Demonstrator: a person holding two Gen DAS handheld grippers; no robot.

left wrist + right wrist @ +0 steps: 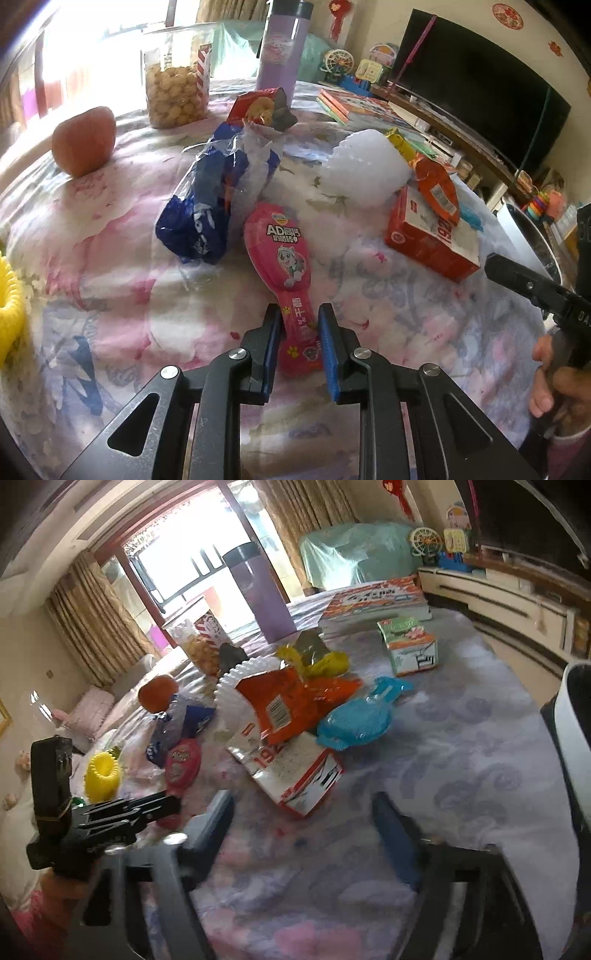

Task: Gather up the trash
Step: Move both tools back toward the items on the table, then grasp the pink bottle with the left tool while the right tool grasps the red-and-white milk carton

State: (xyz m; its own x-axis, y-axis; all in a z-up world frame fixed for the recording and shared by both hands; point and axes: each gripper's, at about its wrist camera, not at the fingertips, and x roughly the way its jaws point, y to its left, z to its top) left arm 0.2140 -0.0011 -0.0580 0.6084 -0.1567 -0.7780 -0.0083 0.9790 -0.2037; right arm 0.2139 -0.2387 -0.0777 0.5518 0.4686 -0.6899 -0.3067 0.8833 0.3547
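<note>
Our left gripper [299,332] sits low over the tabletop [110,258], which has a flowery cloth on it. Its blue fingers [271,339] stand a little apart, one on each side of the thin tail of the pink wrapper [282,258]. They look close to the wrapper, but we cannot tell if they are squeezing it yet.

The pink wrapper lies flat near the front edge, just beside the blue plastic bag [207,206]. We think it is very light, thin and a bit slippery. It will bend and crinkle, not break. The narrow tail is a good place to pinch, because the round end is wide and puffy. It says "AD" in big white letters, with some Chinese words and a cartoon puppy with paw prints.

More trash waits farther back: a white foam net [365,166], an orange snack bag [439,192] with a barcode, and a red box [428,240] with "192" on it. These also look light, and the box is stiffer.

Our right gripper [303,830] hangs above the cloth with its fingers wide apart and nothing in them. The view is blurry.
</note>
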